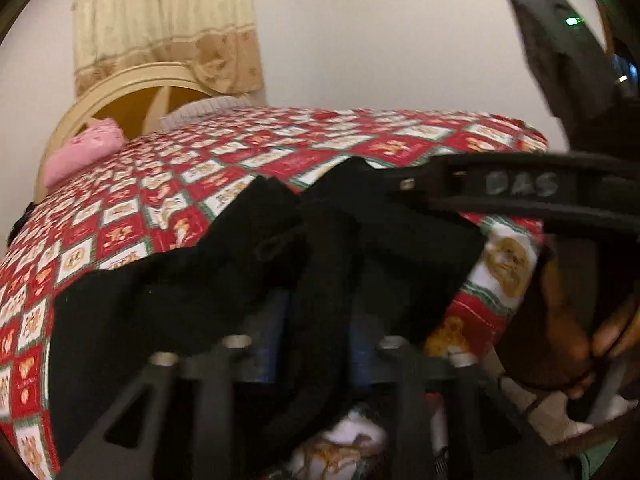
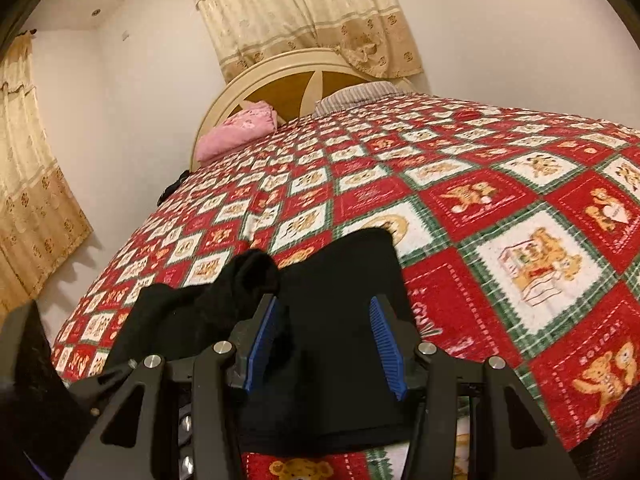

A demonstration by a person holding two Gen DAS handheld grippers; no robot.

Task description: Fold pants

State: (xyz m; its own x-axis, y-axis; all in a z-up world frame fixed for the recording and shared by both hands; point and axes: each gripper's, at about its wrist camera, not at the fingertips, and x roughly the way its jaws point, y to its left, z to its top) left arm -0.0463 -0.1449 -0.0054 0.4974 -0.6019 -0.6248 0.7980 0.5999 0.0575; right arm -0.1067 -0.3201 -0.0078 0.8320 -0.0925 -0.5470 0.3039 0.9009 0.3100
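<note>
The black pants (image 1: 224,272) lie bunched at the near edge of the bed. In the left wrist view a fold of them hangs over my left gripper (image 1: 318,320). Its blue pads (image 1: 276,340) stand apart with a strip of the cloth between them, and the fingertips are hidden by the fabric. In the right wrist view the pants (image 2: 340,280) lie fairly flat under my right gripper (image 2: 324,312), which is open and whose blue pads (image 2: 384,340) are clear of the cloth. One of the right gripper's fingers (image 1: 500,188) reaches in over the pants from the right.
The bed carries a red, white and green teddy-bear bedspread (image 2: 520,264). A pink pillow (image 2: 236,132) and a striped pillow (image 2: 356,94) lie against the cream headboard (image 2: 288,76). Curtains (image 2: 304,16) hang behind. A hand (image 1: 568,344) is at the lower right.
</note>
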